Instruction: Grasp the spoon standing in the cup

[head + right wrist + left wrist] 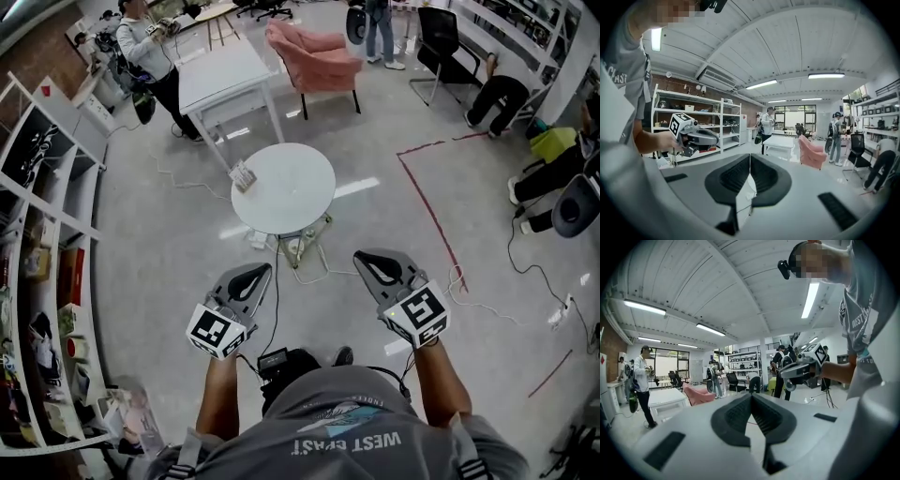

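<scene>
A round white table (291, 202) stands ahead of me on the grey floor. Near its left edge sits a small cup (242, 175) with something thin standing in it; it is too small to make out the spoon clearly. My left gripper (261, 268) and right gripper (364, 255) hover side by side at waist height, well short of the table and both pointing toward it. In each gripper view the jaws meet tip to tip with nothing between them: left gripper (751, 395), right gripper (750, 155). Neither gripper view shows the cup.
Open shelving (37, 234) runs down the left side. Beyond the round table are a white rectangular table (220, 75) and a pink armchair (314, 56). Red tape (427, 202) and cables (487, 305) lie on the floor to the right. Several people stand or crouch farther back.
</scene>
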A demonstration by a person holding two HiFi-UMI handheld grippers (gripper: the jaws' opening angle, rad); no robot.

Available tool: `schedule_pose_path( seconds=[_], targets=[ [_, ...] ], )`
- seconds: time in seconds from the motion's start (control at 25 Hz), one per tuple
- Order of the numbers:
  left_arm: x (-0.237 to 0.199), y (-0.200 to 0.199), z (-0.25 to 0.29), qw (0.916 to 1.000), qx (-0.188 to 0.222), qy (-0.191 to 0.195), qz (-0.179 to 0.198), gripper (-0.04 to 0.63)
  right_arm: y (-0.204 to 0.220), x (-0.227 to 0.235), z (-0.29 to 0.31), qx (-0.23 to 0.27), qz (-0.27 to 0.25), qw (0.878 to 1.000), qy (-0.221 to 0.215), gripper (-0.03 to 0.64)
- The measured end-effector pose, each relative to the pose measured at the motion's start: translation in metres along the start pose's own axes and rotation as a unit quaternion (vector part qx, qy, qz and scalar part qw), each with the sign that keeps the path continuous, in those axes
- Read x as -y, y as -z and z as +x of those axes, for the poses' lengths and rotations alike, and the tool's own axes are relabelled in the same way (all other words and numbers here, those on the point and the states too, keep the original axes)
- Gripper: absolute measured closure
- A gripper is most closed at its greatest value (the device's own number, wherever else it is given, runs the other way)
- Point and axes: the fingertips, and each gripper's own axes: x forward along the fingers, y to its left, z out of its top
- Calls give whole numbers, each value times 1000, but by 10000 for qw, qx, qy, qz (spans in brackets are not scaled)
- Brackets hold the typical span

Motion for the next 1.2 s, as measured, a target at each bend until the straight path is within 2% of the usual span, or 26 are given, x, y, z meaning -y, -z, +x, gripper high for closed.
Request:
schedule_pose_path(
  seconds=[0.12,0.28,0.6,0.96,1.2],
  targets=[
    [-11,4,6,10000,-53,24,45,592,7,6,11,-68,90,9999,16,614],
    [-44,17,16,9999,-74,124,-74,592,4,15,32,-135,53,9998,170,614],
    [-95,16,72,9960,198,866,105,593,6,52,63,-280,187,9950,939,614],
    [-147,12,102,9908,378,1299,47,592,-14,72,106,-357,165,9899,1364,614],
    [-164,25,116,9881,261,1513,43,592,-26,83,127,-314,151,9882,1490,614]
  ],
)
